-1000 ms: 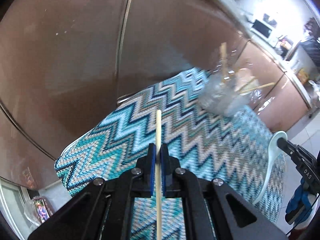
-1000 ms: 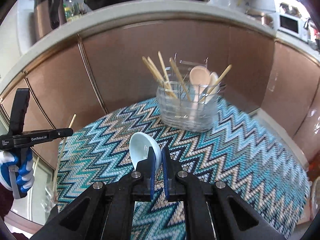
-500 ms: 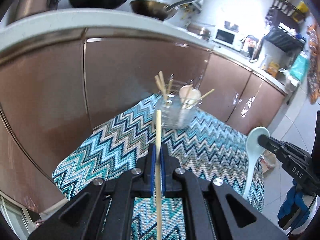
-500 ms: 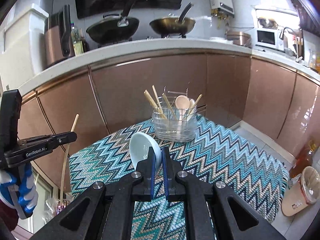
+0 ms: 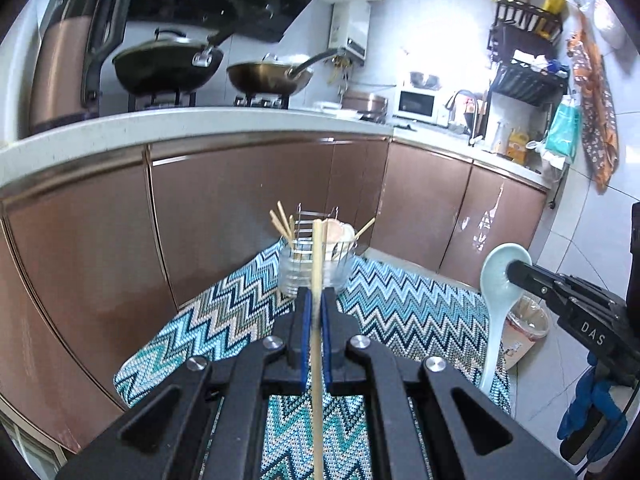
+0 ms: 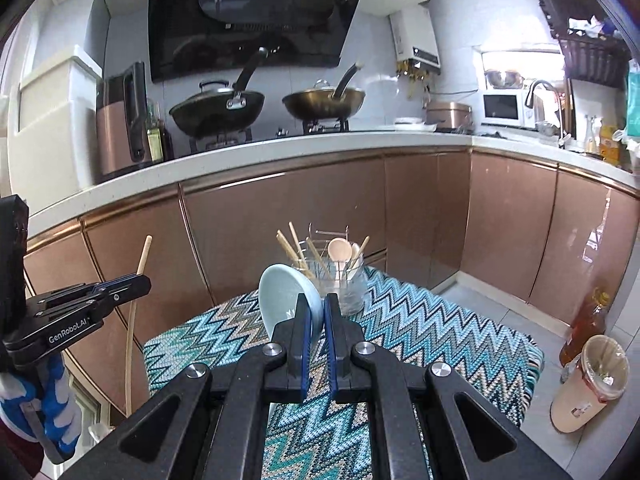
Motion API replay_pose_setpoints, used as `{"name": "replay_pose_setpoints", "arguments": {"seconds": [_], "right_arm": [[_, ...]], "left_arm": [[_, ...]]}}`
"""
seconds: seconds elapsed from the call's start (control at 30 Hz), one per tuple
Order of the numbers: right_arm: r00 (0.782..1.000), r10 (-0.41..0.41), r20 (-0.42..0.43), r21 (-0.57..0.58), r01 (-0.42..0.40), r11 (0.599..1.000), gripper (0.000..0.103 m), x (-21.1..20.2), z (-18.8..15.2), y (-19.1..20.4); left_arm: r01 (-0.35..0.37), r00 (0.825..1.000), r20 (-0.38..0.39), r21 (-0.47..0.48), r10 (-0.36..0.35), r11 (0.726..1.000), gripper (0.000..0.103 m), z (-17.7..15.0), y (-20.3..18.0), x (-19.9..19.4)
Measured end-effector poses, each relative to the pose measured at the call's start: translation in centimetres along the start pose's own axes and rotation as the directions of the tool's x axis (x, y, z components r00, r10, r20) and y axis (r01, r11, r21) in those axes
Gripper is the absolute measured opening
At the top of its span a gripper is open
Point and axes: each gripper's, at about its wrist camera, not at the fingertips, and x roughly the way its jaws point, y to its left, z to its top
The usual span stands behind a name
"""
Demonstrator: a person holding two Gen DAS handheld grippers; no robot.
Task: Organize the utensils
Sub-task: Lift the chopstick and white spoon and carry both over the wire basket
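Cabinets (image 6: 304, 216): brown doors behind the table, under a counter with two pans; no part in the job.
Table (image 6: 448, 344): covered in a zigzag cloth, bare apart from the holder at its far edge.
Holder (image 6: 344, 280): clear jar with a wire frame, already crowded with wooden sticks and a wooden spoon; the likely goal for both held things.
Right gripper (image 6: 317, 316): jaws narrow, clamped on the neck of the pale ceramic spoon (image 6: 286, 300), bowl up, handle hanging below; well short of the holder.
Left gripper (image 5: 315, 312): jaws pinched tight on a chopstick (image 5: 317, 320) near its middle, upright, tip in line with the holder but well apart from it.
Doing it well: bring one thing in at a time so the grippers do not crowd each other. Carry the chopstick above the rim, aim for a gap between the sticks, lower before letting go. The spoon looks heavy and slick; keep it steady and set it handle first.
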Motion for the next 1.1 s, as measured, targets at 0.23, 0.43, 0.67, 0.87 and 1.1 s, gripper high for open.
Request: {"name": "replay_pose_setpoints", "arguments": {"seconds": [0.23, 0.43, 0.67, 0.87, 1.1], "right_arm": [[0.998, -0.017, 0.052, -0.002, 0.017, 1.0, 0.007, -2.6, 0.2, 0.6], [0.995, -0.028, 0.092, -0.012, 0.029, 1.0, 0.007, -3.8, 0.7, 1.2], [0.989, -0.024, 0.144, -0.026, 0.028, 0.999, 0.007, -3.2, 2.7, 1.6], [0.983, -0.011, 0.181, -0.046, 0.02, 0.999, 0.007, 0.8, 5.7, 1.4], [0.973, 0.018, 0.23, -0.045, -0.008, 0.999, 0.007, 8.8, 9.4, -0.3]], "left_arm": [[-0.014, 0.997, 0.073, 0.035, 0.011, 0.999, 0.004, 0.3, -1.4, -3.0], [-0.016, 0.991, 0.13, 0.047, 0.01, 0.999, 0.004, 0.7, -1.8, -4.9], [0.031, 0.983, 0.181, 0.015, -0.033, 0.999, 0.004, 3.2, -1.0, -4.4], [0.112, 0.969, 0.229, -0.065, -0.094, 0.992, 0.004, 7.7, 2.1, -1.5], [0.186, 0.952, 0.272, -0.145, -0.142, 0.972, 0.004, 12.9, 4.8, 5.6]]}}
